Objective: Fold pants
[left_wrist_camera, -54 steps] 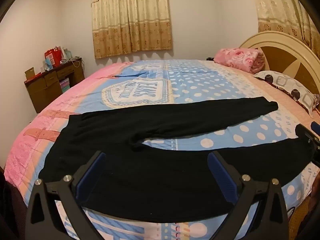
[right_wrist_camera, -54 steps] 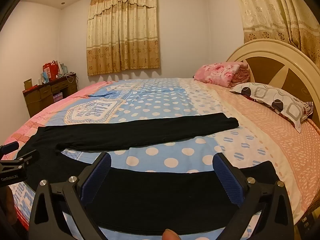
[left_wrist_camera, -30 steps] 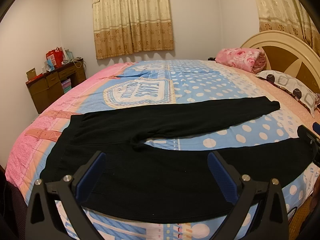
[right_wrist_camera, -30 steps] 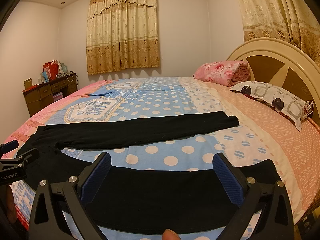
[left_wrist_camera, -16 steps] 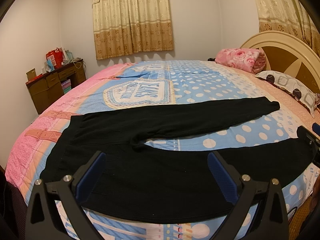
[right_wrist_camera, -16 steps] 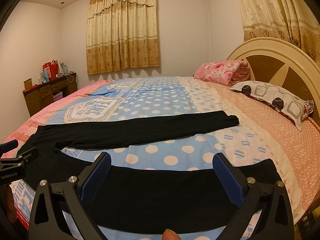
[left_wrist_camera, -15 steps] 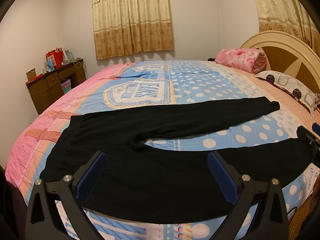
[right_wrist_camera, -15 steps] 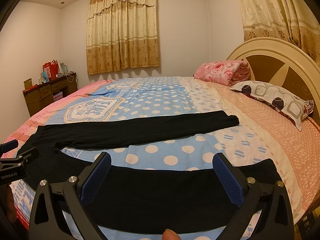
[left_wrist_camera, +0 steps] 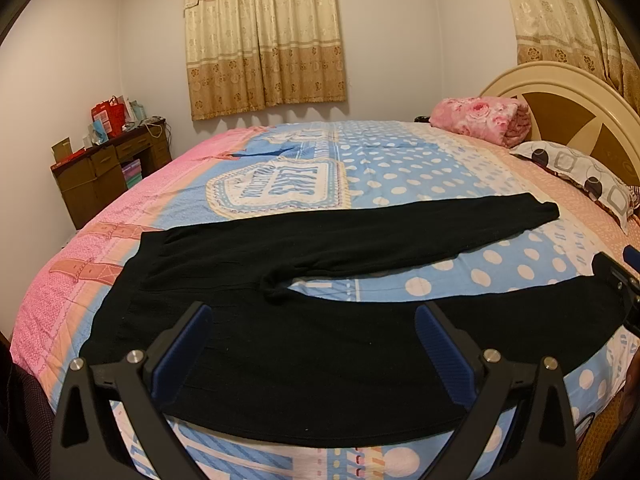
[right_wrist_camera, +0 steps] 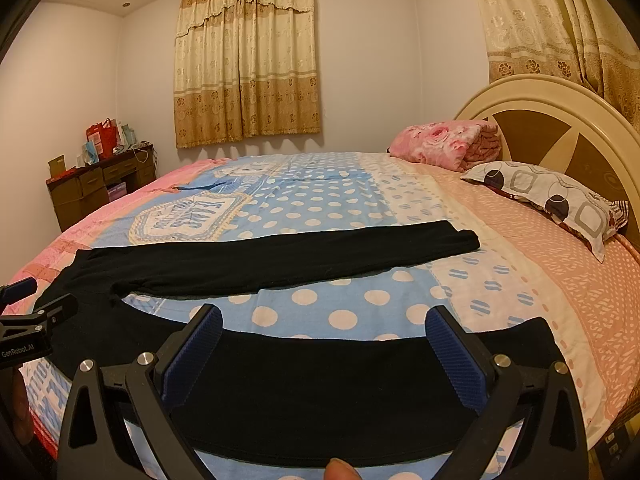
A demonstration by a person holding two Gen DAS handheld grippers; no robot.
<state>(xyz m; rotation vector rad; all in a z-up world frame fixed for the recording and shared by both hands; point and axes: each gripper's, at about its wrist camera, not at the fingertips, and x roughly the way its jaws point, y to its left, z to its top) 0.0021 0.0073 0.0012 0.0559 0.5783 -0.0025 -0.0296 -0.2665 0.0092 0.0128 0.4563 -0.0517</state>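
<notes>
Black pants [left_wrist_camera: 320, 356] lie spread flat across the bed, waistband at the left, both legs running to the right. The far leg [right_wrist_camera: 280, 256] ends near the pillow side; the near leg [right_wrist_camera: 340, 392] lies along the bed's front edge. My left gripper [left_wrist_camera: 314, 340] hovers open above the hip and near leg. My right gripper [right_wrist_camera: 324, 348] hovers open above the near leg, its cuff end to the right. Nothing is between either pair of blue pads. Each gripper shows at the other view's edge: right gripper [left_wrist_camera: 616, 280], left gripper [right_wrist_camera: 36, 320].
The bed has a pink and blue dotted cover [left_wrist_camera: 400, 168]. A patterned pillow [right_wrist_camera: 552, 200] and a rolled pink blanket [right_wrist_camera: 444, 144] lie by the cream headboard [right_wrist_camera: 560, 128]. A brown desk [left_wrist_camera: 104, 172] stands at the far left wall. A fingertip [right_wrist_camera: 340, 470] shows at the bottom edge.
Almost nothing has changed; both grippers stay open above the pants with only a slight camera drift.
</notes>
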